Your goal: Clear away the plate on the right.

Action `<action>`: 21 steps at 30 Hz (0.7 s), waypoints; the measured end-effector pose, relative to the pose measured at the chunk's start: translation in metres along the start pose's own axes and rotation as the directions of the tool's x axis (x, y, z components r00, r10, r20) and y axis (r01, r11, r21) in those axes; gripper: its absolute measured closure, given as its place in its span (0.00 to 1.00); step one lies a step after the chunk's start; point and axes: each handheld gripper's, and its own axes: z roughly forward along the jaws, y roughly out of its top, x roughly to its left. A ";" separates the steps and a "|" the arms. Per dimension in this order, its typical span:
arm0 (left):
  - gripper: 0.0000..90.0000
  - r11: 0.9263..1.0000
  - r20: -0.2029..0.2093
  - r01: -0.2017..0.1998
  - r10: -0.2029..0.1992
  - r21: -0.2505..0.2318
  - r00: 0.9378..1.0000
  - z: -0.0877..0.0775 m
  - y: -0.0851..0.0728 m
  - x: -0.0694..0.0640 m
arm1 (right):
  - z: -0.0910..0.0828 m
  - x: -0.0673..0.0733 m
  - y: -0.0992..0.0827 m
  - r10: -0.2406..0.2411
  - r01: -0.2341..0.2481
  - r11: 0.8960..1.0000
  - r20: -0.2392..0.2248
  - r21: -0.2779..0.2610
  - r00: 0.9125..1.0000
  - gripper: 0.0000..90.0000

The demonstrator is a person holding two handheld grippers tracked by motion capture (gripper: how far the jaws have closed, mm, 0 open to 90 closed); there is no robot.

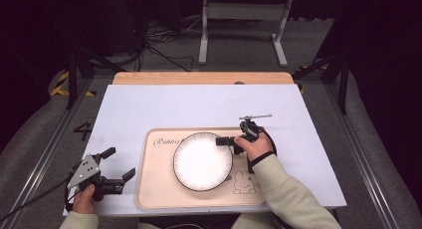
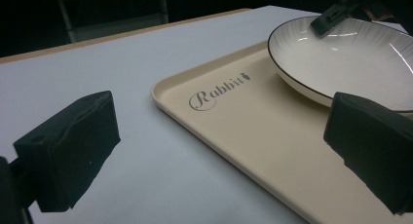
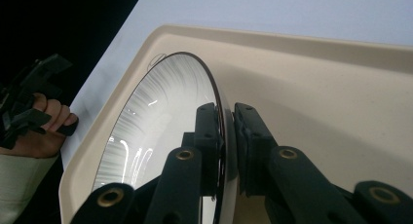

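Observation:
A white plate with a thin dark rim rests on a beige tray marked "Rabbit". My right gripper is shut on the plate's right rim. In the right gripper view the two black jaws clamp the plate rim, one pad inside the bowl and one outside. The plate also shows in the left gripper view, with a jaw of the right gripper on its far edge. My left gripper stands open over the white table left of the tray, nothing between its fingers.
The tray lies on a white table cover with a wooden edge at the back. A rabbit drawing marks the tray's near right corner. Beyond the table are a stand's legs and cables on a dark floor.

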 end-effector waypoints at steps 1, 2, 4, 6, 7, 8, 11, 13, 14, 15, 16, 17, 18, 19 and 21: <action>0.00 1.000 0.000 0.000 0.000 0.000 1.000 0.000 0.000 0.000 | 0.000 0.000 0.000 0.000 0.000 1.000 0.004 0.005 1.000 0.89; 0.00 1.000 0.000 0.000 0.000 0.000 1.000 0.000 0.000 0.000 | 0.001 -0.001 0.000 -0.006 0.006 1.000 0.006 0.005 1.000 0.88; 0.00 1.000 0.000 0.000 0.000 0.000 1.000 0.000 0.000 0.000 | 0.001 -0.001 0.000 -0.009 0.009 1.000 0.011 0.009 1.000 0.87; 0.00 1.000 0.000 -0.002 0.002 0.002 1.000 0.000 0.000 0.000 | 0.002 -0.002 0.000 -0.008 0.008 1.000 0.011 0.014 1.000 0.84; 0.00 1.000 0.000 -0.002 0.002 0.002 1.000 0.000 0.000 0.000 | 0.002 -0.002 0.000 -0.006 0.006 1.000 0.013 0.020 1.000 0.84; 0.00 1.000 0.000 -0.005 0.005 0.004 1.000 0.000 0.000 0.001 | 0.002 -0.002 0.000 -0.007 0.006 1.000 0.014 0.022 1.000 0.83; 0.00 1.000 0.000 -0.002 0.002 0.003 1.000 0.000 0.000 0.000 | 0.003 -0.003 -0.001 -0.012 0.011 1.000 0.017 0.024 1.000 0.81; 0.00 1.000 -0.001 -0.001 0.001 0.003 1.000 0.000 0.000 0.000 | 0.005 -0.003 -0.001 -0.018 0.018 1.000 0.023 0.026 1.000 0.77; 0.00 1.000 0.000 -0.001 0.001 0.003 1.000 0.000 0.000 0.000 | 0.005 -0.003 -0.001 -0.022 0.021 0.999 0.024 0.029 0.999 0.76; 0.00 1.000 0.000 -0.001 0.001 0.003 1.000 0.000 0.000 0.000 | 0.006 -0.003 -0.001 -0.022 0.021 0.999 0.028 0.032 0.999 0.75; 0.00 1.000 0.000 0.000 0.000 0.003 1.000 0.000 0.000 0.000 | 0.006 -0.003 -0.001 -0.021 0.020 0.999 0.031 0.034 0.999 0.74; 0.00 1.000 0.000 -0.001 0.001 0.003 1.000 0.000 0.000 0.000 | 0.007 -0.003 -0.002 -0.023 0.022 0.999 0.032 0.035 0.999 0.74; 0.00 1.000 0.000 -0.001 0.001 0.003 1.000 0.000 0.000 0.000 | 0.007 -0.004 -0.002 -0.020 0.019 0.999 0.031 0.036 0.999 0.73; 0.00 1.000 0.000 -0.001 0.001 0.003 1.000 0.000 0.000 0.000 | 0.007 -0.004 -0.002 -0.018 0.017 0.999 0.032 0.036 0.999 0.73; 0.00 1.000 0.000 -0.001 0.001 0.003 1.000 0.000 0.000 0.000 | 0.008 -0.004 -0.002 -0.021 0.020 0.999 0.037 0.041 0.999 0.71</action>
